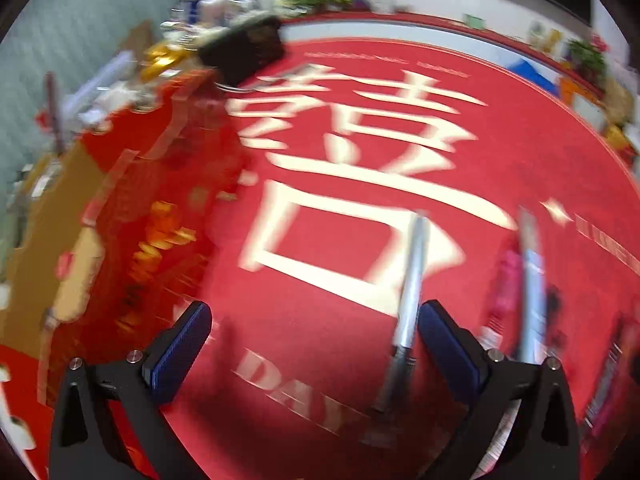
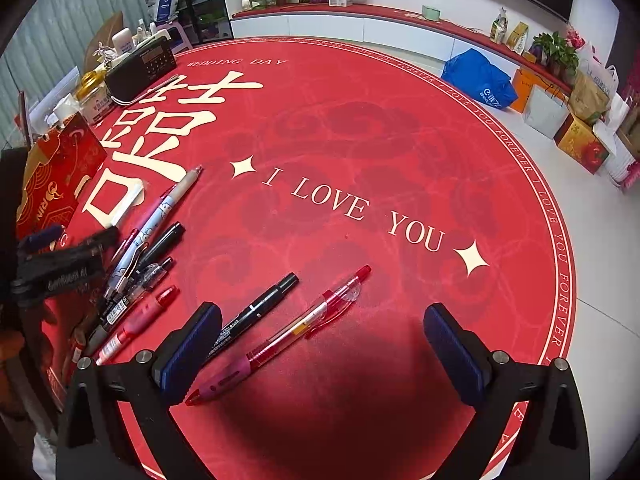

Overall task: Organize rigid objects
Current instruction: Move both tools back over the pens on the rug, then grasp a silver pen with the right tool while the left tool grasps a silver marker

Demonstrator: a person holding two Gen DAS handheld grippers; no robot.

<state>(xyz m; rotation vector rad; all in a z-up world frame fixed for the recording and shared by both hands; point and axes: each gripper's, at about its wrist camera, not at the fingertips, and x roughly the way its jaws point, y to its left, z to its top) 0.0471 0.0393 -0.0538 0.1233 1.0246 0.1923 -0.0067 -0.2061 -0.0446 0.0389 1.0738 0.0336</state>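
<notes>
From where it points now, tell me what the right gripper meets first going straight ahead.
Probably nothing but bare red tablecloth. The open right gripper has the red pen left of centre, near its left finger, and depth is unclear.

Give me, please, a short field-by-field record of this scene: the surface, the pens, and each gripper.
surface: round red tablecloth with white lettering
loose pens: red pen and black marker, side by side
pen group: several pens lying close together beside a red box
left gripper: jaws open, empty, silver pen just inside one jaw; view blurred
right gripper: jaws open, empty
</notes>
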